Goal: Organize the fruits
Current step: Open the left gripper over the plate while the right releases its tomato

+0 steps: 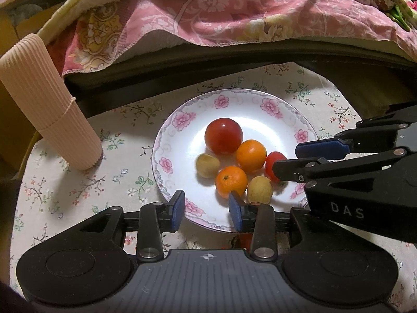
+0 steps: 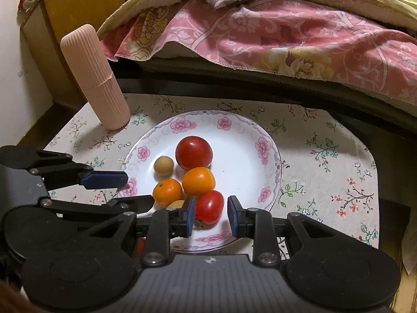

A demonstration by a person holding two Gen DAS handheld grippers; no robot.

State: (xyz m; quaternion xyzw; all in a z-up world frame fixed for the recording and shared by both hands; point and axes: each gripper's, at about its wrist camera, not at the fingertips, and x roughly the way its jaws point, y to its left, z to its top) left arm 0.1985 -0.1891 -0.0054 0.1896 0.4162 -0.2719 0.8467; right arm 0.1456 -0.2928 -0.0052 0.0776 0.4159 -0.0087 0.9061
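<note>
A: Six fruits lie on the flowered plate [image 2: 263,140]: a big red tomato [image 2: 194,152], an orange tomato [image 2: 198,181] touching it, a mandarin [image 2: 167,192], a small red tomato [image 2: 209,206], and two pale yellowish fruits, one far [image 2: 163,165] and one near [image 1: 259,190].

B: And where does the plate stand?

A: On a floral cloth [image 2: 325,156] covering the surface, with a ribbed pink tube [image 2: 95,78] standing tilted beyond its left rim. A pink patterned blanket [image 2: 286,39] hangs over the bed behind.

B: How are the tools?

A: The left tool [image 1: 207,210] hangs over the plate's near rim. Its blue pads stand somewhat apart, with nothing between them except bare plate; the mandarin sits just past the right pad.

B: The right one?

A: The right tool [image 2: 211,215] reaches over the near edge too, with the small red tomato between its pads. The left pad looks to be against the fruit; on the right, a strip of plate shows between pad and tomato. So its jaws are narrow, yet not clamped on the fruit.

B: Are the tools close?

A: They sit side by side, each visible in the other's view.
</note>
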